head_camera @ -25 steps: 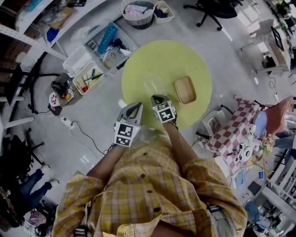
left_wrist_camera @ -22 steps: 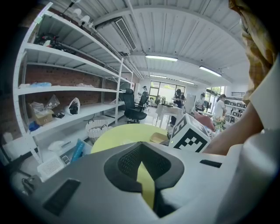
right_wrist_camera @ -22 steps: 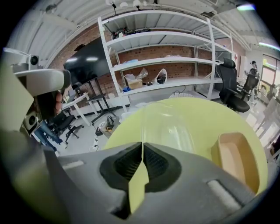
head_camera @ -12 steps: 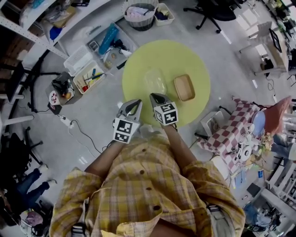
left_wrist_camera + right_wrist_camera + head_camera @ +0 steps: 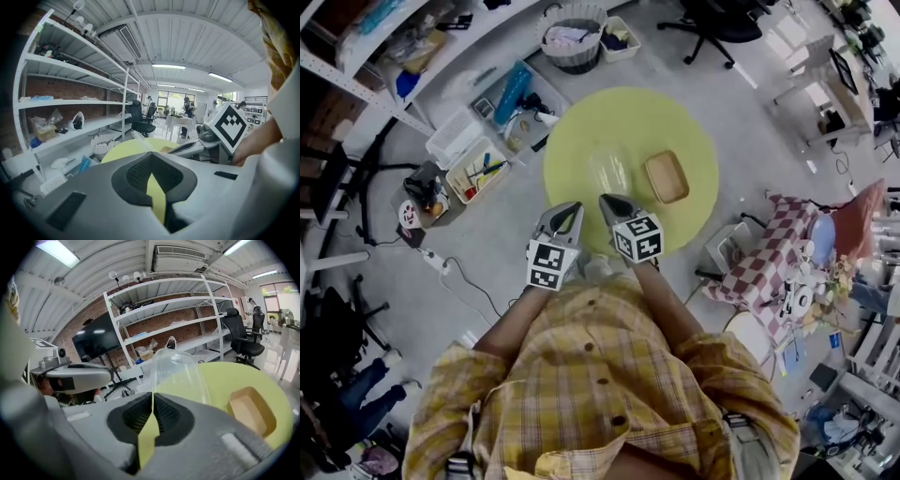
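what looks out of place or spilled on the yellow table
Nothing stands out. The clear dome stands on the yellow table, the tan tray lies flat beside it, apart from it, and nothing is spilled. The left tool and right tool are both shut and empty.

The round yellow-green table [image 5: 581, 122] has a smooth, matt top. The clear dome-shaped plastic cover [image 5: 607, 171] is glossy. The tan rectangular tray [image 5: 666, 176] looks matt, either wood or pulp. The left gripper [image 5: 567, 208] and the right gripper [image 5: 609, 200] have matt grey plastic shells. The yellow checked shirt [image 5: 600, 375] is woven cloth.
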Motion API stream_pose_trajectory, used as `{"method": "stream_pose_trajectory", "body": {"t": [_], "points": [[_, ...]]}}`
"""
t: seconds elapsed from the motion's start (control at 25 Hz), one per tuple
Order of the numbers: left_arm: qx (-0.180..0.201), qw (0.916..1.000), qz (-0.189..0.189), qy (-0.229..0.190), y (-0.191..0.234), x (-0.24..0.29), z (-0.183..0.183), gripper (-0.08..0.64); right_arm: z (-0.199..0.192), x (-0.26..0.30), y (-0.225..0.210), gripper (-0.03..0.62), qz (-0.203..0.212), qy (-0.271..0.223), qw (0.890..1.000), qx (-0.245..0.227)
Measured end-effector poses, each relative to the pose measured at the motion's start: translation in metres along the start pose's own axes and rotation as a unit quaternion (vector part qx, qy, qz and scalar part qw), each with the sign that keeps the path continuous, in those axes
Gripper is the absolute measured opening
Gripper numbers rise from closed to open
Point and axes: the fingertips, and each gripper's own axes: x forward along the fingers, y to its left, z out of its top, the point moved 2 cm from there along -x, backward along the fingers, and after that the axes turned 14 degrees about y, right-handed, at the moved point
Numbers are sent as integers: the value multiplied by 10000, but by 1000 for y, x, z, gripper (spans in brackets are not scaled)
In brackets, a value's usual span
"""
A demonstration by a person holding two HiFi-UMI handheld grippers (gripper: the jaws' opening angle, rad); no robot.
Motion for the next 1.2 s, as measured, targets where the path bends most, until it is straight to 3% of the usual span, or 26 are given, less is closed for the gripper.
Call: {"method": "stream_pose_trajectory", "body": {"t": [0.48,1.2], "points": [[116,9998,-75,-130,-6,-8,8,5,5,-25,11,8,30,-321,9994,100],[143,9995,-122,-248,-13,-9,2,5,5,-45,27,8,-24,-581,9982,-154]]}}
